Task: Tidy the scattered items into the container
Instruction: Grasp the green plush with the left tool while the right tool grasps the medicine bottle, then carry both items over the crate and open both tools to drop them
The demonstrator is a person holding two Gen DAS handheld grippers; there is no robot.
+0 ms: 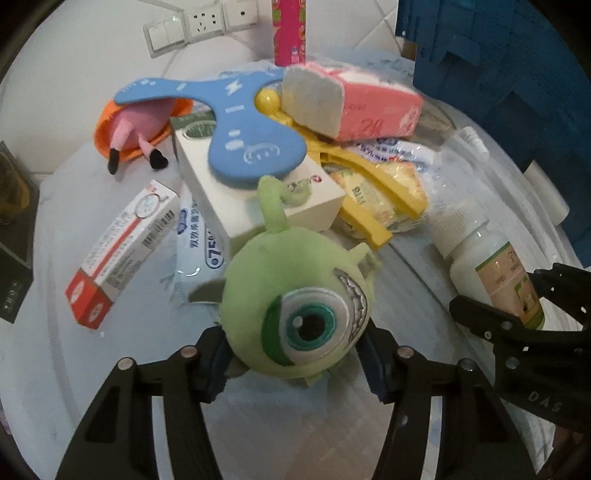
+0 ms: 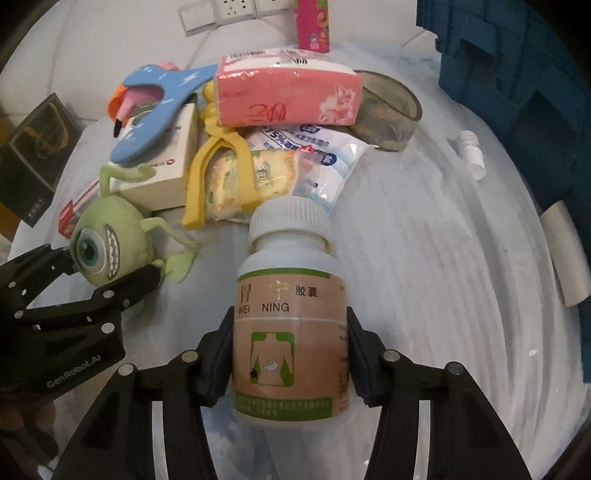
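My left gripper (image 1: 295, 356) is shut on a green one-eyed plush toy (image 1: 299, 314), held over the white surface; it also shows in the right wrist view (image 2: 107, 245). My right gripper (image 2: 290, 360) is shut on a white pill bottle (image 2: 290, 325) with a tan and green label; the bottle also shows in the left wrist view (image 1: 487, 266). A pile lies beyond: pink tissue pack (image 2: 286, 94), blue foam shape (image 1: 236, 122), white box (image 1: 266, 195), yellow tongs (image 2: 218, 162), wipes packets (image 2: 325, 155), red-and-white carton (image 1: 122, 254), pink and orange plush (image 1: 136, 125).
A blue crate (image 2: 517, 66) stands at the right. A clear round tub (image 2: 388, 110) sits behind the pile. A small white vial (image 2: 471, 155) lies at the right. A black box (image 2: 33, 155) stands at the left, a pink can (image 1: 290, 31) at the back wall.
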